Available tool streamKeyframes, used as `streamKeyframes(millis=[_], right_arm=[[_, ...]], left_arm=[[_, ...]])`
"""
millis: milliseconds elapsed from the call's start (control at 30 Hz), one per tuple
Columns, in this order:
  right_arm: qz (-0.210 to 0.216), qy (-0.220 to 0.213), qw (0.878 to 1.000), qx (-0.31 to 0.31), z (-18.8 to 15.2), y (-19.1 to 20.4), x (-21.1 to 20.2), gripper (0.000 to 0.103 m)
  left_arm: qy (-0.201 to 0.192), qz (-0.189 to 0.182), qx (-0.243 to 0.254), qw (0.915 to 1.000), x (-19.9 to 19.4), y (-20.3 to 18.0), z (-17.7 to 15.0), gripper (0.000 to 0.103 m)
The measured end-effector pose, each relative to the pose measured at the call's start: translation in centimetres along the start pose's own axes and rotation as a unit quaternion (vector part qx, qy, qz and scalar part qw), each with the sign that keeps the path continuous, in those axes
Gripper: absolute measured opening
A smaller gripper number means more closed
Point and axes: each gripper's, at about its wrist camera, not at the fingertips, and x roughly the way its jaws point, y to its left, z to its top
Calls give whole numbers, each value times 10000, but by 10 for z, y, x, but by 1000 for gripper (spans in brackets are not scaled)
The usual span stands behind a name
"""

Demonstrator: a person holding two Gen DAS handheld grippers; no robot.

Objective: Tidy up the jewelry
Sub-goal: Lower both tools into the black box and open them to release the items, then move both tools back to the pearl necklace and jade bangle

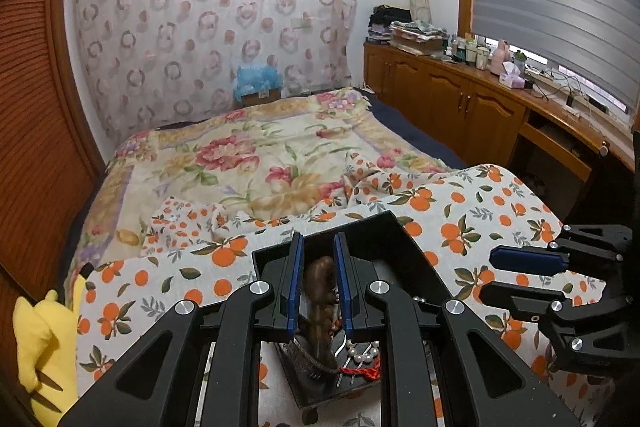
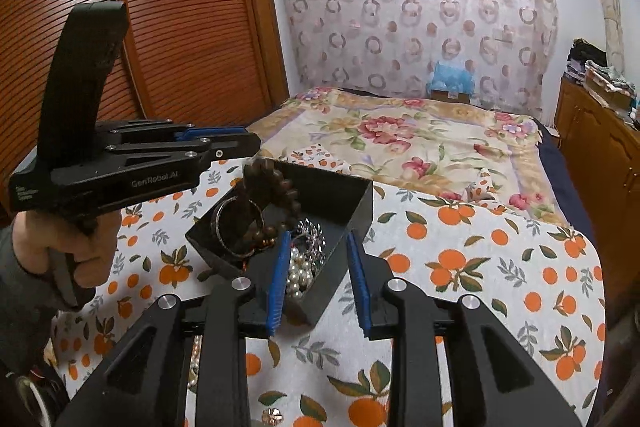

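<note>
Over the orange-print cloth (image 2: 460,247) — left gripper (image 2: 252,143) level, clamping wooden beads (image 2: 276,183); right gripper (image 2: 320,283) parted, empty.

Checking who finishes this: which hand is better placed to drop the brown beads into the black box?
Left: its tongs already hold the brown bead bracelet over the black box. The right tongs are open and empty.

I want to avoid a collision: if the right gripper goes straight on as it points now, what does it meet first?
Probably the pearl beads inside the black box, just ahead of the open right gripper; depth is unclear.
</note>
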Motion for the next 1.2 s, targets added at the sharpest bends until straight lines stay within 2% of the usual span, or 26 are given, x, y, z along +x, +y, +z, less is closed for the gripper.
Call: streamKeyframes(millis=[100,167,233,400,733,867,933,1200], right_arm=[[-49,6,10000,-47,-8,1,-8,31],[-82,25,9999,-72,-15,3,-14,31],[-68,47,9999,-78,-22,5,-19,31],[-46,211,9997,-136,-48,11,-29,31],[-62,733,9965,-401,-95,29,-34,31],[-28,917,9949,-420,-106,32,-33,31],[-27,1006,9940,-434,-110,33,-31,31],[-127,1185,9919,-433,-119,32,-26,31]], left_arm=[[3,21,30,10000,-6,-1,-7,15],[-6,-13,45,10000,-13,-2,-16,19],[1,-27,57,10000,-20,-3,-26,28],[65,-204,43,9998,-39,-6,-56,36],[367,-366,-35,9986,-57,-13,-110,36],[589,-532,-56,9968,-54,-17,-127,35],[719,-589,34,9957,-51,-23,-136,28],[981,-644,65,9931,-41,-29,-152,27]])
